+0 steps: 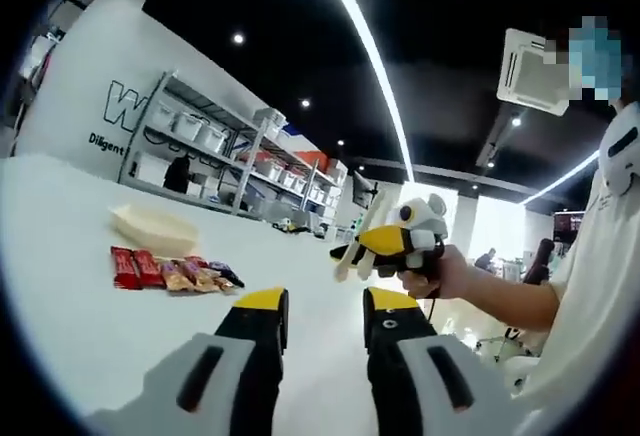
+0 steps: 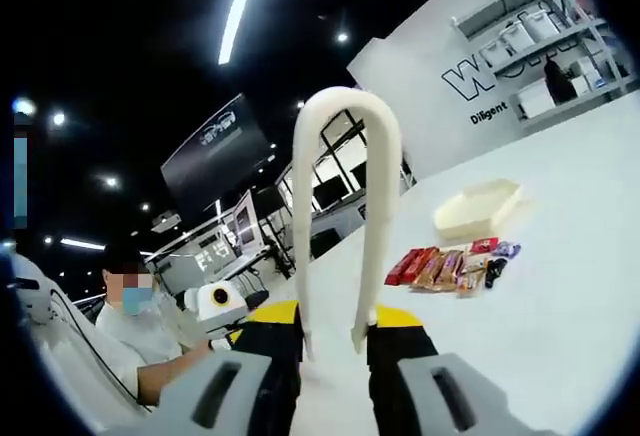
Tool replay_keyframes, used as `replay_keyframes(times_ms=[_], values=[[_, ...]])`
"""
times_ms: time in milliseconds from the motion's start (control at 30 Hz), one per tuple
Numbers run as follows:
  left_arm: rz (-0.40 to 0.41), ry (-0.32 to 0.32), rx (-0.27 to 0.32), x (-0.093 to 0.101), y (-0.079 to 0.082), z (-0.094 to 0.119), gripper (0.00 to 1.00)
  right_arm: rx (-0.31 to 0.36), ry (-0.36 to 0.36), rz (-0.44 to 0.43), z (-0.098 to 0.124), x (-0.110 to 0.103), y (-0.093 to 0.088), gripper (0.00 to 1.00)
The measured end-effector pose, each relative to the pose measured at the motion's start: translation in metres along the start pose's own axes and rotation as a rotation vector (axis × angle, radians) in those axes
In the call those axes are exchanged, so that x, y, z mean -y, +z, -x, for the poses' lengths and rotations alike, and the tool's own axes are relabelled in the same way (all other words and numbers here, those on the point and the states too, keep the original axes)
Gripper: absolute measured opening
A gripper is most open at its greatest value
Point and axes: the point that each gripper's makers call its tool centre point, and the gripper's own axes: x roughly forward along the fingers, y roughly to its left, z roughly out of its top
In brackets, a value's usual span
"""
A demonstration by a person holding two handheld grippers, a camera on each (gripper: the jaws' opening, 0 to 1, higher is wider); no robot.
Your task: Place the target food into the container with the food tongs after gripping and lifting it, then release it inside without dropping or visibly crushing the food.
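Your right gripper pinches the cream plastic tongs; the wrapped snack bars lie far right, nearer it; left gripper spread.

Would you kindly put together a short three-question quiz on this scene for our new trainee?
1. True or false: the cream plastic food tongs are held in the right gripper.
2. Where does the shallow cream container sit relative to the row of wrapped snack bars in the left gripper view? A) beyond it B) nearer than it C) on top of it
3. Fill in: the left gripper is ____ and holds nothing.

Key: 1 true; 2 A; 3 open.
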Motion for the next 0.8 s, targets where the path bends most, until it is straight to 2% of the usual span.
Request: replay_keyframes(times_ms=[267,433,533,600,800], values=[[-0.054,0.112,-0.052,-0.02,-0.006,0.006,0.49,-0.011,-0.096,0.031,-0.006,0.027,0.004,0.18],[-0.111,0.234,-0.08,-0.039,-0.009,0.012,0.61,-0.019,-0.149,0.067,-0.014,0.045,0.011,0.17],[-0.113,0.3,-0.097,-0.051,-0.011,0.016,0.73,-0.012,-0.214,0.088,-0.019,0.063,0.019,0.17],[-0.118,0.334,-0.106,-0.056,-0.013,0.019,0.81,-0.005,-0.229,0.076,-0.022,0.07,0.023,0.17],[-0.147,0.37,-0.106,-0.061,-0.012,0.025,0.84,0.014,-0.307,0.048,-0.031,0.1,0.033,0.17]])
